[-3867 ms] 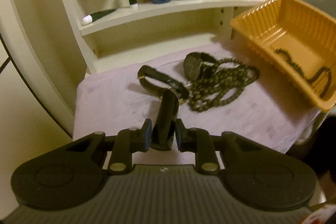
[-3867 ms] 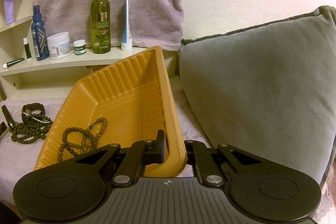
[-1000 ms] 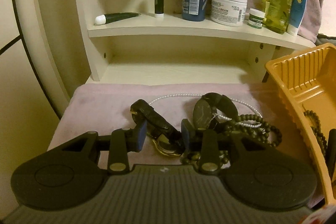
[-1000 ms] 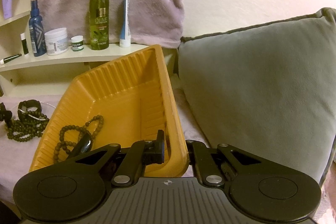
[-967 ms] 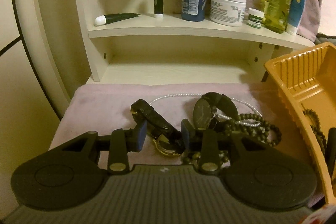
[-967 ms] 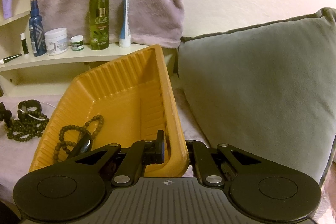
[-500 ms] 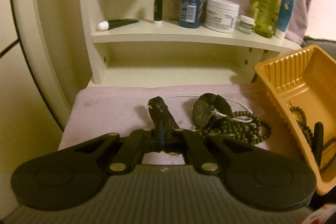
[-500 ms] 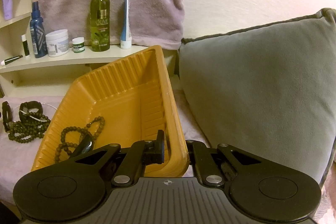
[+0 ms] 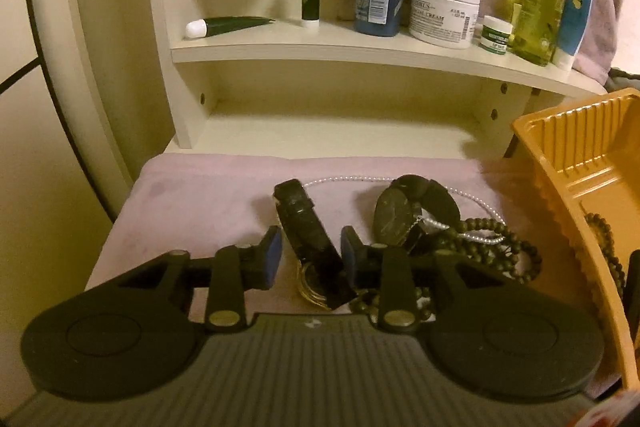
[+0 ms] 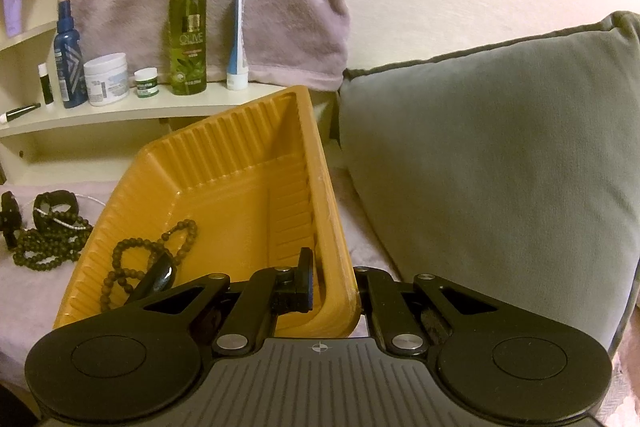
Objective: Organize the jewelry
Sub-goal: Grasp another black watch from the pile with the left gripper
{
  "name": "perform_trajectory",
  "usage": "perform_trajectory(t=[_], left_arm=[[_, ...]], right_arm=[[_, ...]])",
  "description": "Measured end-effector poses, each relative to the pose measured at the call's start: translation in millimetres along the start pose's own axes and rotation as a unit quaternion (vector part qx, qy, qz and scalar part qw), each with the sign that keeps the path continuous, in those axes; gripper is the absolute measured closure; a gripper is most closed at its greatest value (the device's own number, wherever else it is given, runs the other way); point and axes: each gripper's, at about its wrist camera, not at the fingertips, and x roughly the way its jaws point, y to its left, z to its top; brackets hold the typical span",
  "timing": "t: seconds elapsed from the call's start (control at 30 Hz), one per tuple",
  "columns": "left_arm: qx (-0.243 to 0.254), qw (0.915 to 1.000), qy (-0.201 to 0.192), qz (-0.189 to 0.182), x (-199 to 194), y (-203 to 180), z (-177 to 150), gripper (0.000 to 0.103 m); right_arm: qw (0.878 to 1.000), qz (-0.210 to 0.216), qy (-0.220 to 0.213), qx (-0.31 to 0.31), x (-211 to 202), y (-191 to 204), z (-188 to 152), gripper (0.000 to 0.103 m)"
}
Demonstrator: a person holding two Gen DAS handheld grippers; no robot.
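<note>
The left tool (image 9: pixel 308 259) clamped the watch (image 9: pixel 308 231), then just spread, pads clear: grasp lost, retry needed. Right tool (image 10: pixel 332 291) pinches the tray (image 10: pixel 224 163) at its five-o'clock corner.

The left gripper (image 9: pixel 308 253) points down at a slant. Its two fingers (image 9: pixel 269 253) stand a little way apart, and they have just been opening. A black watch strap (image 9: pixel 310 233) lies in the gap between them. The right-hand finger sits right by the strap, and the left-hand finger stands clear of it. The right gripper (image 10: pixel 332 287) also points down at a slant. Its fingers are pinched tight on the near wall of the yellow tray (image 10: pixel 336 251), one finger inside and one outside.
</note>
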Motion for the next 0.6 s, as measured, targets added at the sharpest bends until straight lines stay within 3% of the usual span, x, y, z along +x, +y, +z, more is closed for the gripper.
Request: perform_trajectory(t=[0.13, 0.6], left_arm=[[0.030, 0.9995, 0.004, -0.014, -10, 0, 1, 0.091], [0.075, 0.9962, -0.015, -0.041, -53, -1, 9, 0.091]], right_arm=[[1.000, 0.000, -0.001, 0.000, 0, 0, 0, 0.096], [1.000, 0.008, -0.009, 0.001, -4, 1, 1, 0.096]])
